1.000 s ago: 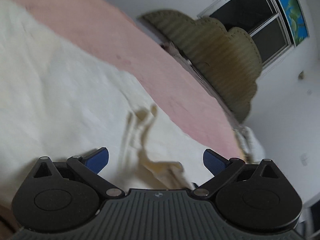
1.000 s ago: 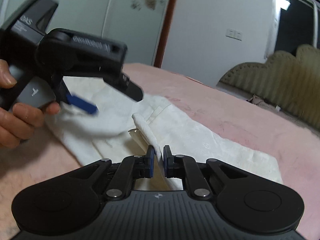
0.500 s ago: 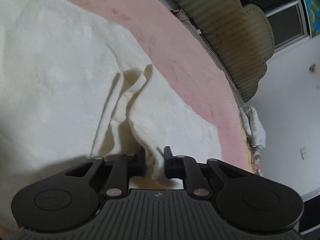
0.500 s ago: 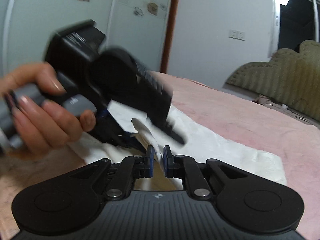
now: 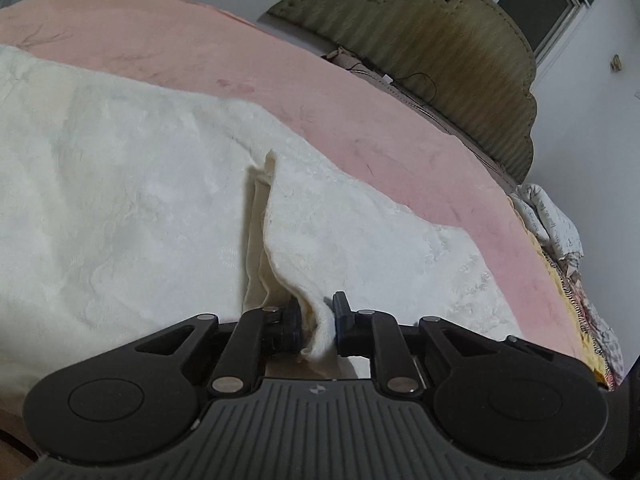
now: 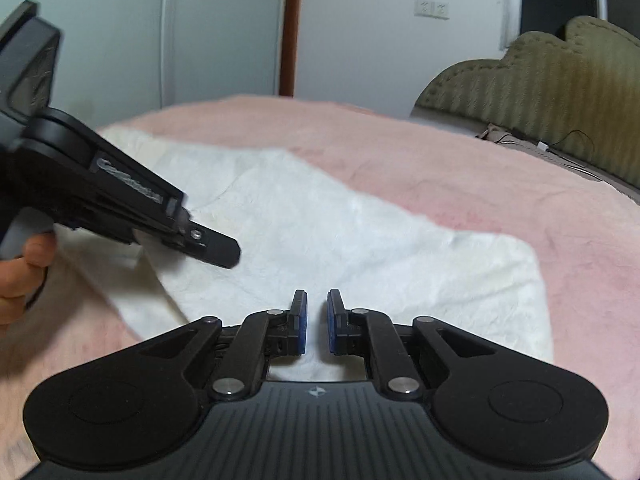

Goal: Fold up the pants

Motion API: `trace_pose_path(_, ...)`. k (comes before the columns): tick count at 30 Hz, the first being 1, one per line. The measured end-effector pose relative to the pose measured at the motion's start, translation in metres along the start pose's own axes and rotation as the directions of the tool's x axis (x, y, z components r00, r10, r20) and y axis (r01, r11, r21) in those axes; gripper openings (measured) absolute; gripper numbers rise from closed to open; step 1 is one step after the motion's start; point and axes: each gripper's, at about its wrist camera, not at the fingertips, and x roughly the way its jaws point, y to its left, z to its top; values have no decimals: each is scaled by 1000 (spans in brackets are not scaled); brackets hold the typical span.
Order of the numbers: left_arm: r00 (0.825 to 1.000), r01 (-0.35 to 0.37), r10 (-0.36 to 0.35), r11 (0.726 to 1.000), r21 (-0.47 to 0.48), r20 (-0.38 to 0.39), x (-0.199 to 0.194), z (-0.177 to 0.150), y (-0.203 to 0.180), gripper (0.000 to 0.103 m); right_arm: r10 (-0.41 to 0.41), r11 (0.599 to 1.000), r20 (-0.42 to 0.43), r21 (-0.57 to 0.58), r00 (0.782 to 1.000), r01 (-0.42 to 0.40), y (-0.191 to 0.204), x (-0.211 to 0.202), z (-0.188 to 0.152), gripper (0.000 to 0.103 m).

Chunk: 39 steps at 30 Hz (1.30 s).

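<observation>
At the bottom centre of its own view the left claw [image 5: 316,322] is clamped on a raised edge of the cream pants [image 5: 132,208], while the right claw [image 6: 317,322] stands slightly parted with nothing between its blue pads, low over the same cloth. From the left claw the pinched ridge runs up toward mid-frame, and the pants spread flat to the left and right across the pink bed [image 5: 360,120]. Folding looks barely underway: one fold edge is gripped, but carrying it over and flattening remain
</observation>
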Motion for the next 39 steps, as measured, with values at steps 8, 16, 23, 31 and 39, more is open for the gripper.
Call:
trace_pose_path(8,996,-70,63,988,139,57,-6,-13,-18,29,3,997,-16,78,1000,-2,-8,1,-9,12)
trace_pose_path(16,986,-146,124,962,230,108,-14,-20,-27,40,-7,998,-25,60,1000,8,-7,9,-8,12)
trace_pose_path(23,984,-160,136,958,240,113,-15,-20,-29,42,0,998,-24,69,1000,1,-12,8,-7,12)
trace_pose_path(31,938,-316,257,911,266,234,-21,-13,-38,53,6,997,-24,75,1000,-4,-14,8,-7,12)
trace_pose_path(39,891,-449,380,822,351,249,10,5,-61,58,7,997,-23,76,1000,-5,-14,8,-7,12)
